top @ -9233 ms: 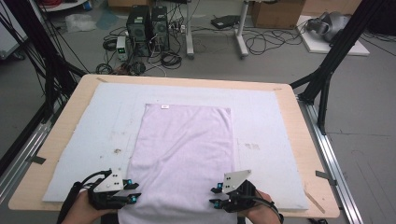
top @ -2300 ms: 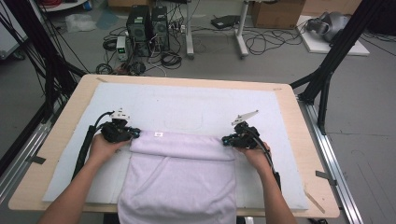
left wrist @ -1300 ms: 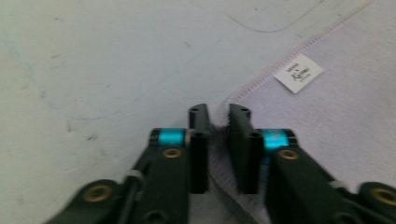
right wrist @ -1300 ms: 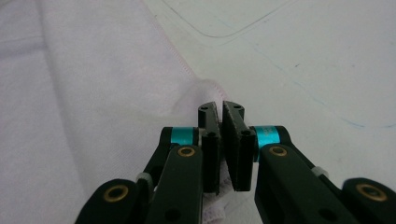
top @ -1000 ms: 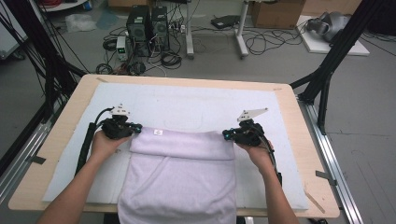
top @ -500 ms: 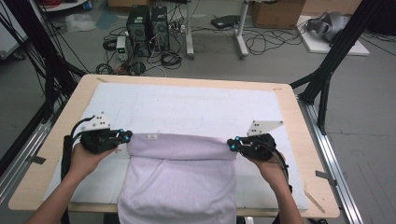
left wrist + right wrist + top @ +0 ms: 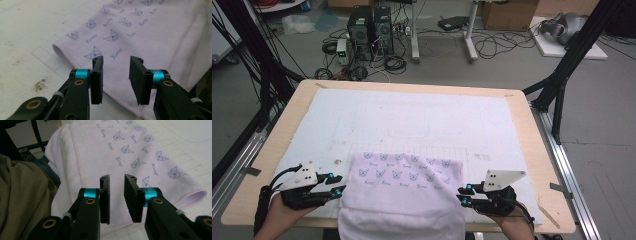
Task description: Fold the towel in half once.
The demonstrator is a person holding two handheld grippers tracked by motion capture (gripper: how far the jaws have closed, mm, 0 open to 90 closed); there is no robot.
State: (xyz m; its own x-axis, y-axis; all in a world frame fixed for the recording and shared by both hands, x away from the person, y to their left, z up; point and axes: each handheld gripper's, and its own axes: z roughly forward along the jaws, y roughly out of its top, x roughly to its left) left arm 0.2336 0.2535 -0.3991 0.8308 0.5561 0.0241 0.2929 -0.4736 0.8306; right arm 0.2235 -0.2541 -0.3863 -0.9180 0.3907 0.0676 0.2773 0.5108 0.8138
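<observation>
The left gripper [image 7: 338, 183] and right gripper [image 7: 463, 195] have just been opened, with nothing pinched. The folded towel [image 7: 404, 192] is hung over the table [image 7: 532, 130] edge. It could be dragged down by that hanging part.

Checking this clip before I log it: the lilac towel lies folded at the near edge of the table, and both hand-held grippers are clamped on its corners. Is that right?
Not quite. The lilac towel does lie folded at the near edge of the table, but neither hand-held gripper is clamped on it. The left hand-held gripper and right hand-held gripper have just been opening; the two gripper views show their jaws apart with nothing between them.
</observation>
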